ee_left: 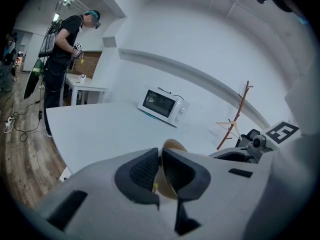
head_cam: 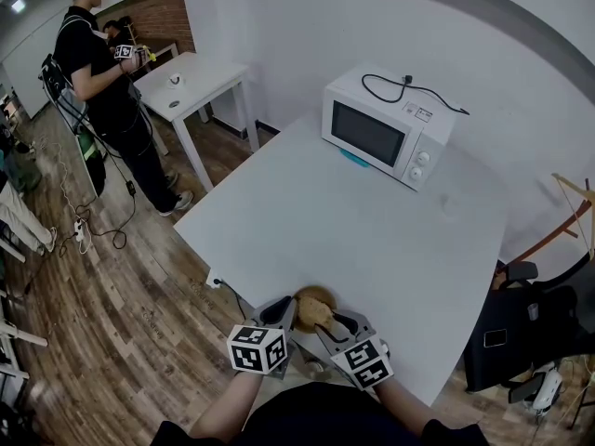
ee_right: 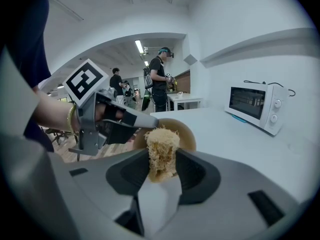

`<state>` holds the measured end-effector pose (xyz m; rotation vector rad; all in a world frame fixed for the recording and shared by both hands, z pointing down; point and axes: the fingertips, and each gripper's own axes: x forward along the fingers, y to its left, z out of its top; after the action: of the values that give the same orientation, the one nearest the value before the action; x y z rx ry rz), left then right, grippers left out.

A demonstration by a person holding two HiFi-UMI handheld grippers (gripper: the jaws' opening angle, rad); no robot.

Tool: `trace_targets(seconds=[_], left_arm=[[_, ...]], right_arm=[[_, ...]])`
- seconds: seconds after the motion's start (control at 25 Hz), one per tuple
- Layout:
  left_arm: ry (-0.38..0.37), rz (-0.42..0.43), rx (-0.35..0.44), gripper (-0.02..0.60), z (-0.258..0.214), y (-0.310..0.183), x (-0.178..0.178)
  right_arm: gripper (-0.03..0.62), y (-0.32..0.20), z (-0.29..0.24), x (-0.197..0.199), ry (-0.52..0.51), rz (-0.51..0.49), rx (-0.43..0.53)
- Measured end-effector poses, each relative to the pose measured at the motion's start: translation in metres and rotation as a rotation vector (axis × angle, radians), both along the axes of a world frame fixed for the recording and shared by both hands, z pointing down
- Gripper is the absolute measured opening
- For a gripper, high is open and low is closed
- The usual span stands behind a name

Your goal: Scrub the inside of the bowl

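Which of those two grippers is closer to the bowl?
Left. The left gripper is clamped on the rim of the bowl, touching it. The right gripper holds a scrubber just at the bowl's opening.

The left hand-held gripper [ee_left: 161, 159] is clamped on the rim of a tan bowl [ee_left: 173, 145], one jaw inside and one outside. Just to its right is the right hand-held gripper [ee_left: 235, 154]. Ahead lies a white table [ee_left: 100, 129] with a microwave [ee_left: 162, 104] near its far edge. Far to the left, a person [ee_left: 62, 44] stands.
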<state>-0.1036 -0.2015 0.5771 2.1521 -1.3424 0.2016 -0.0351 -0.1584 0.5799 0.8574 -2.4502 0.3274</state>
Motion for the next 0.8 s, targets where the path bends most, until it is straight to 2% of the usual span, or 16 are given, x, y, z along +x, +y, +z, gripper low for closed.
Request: trace_targets(seconds=[0.52, 0.8], left_arm=[[-0.002, 0.014, -0.015, 0.032, 0.005, 0.002, 0.005], [0.006, 0.031, -0.024, 0.032, 0.006, 0.003, 0.01]], right_arm=[[0.163, -0.013, 0.004, 0.017, 0.03, 0.081, -0.007], [0.163, -0.018, 0.0, 0.019, 0.012, 0.111, 0.007]])
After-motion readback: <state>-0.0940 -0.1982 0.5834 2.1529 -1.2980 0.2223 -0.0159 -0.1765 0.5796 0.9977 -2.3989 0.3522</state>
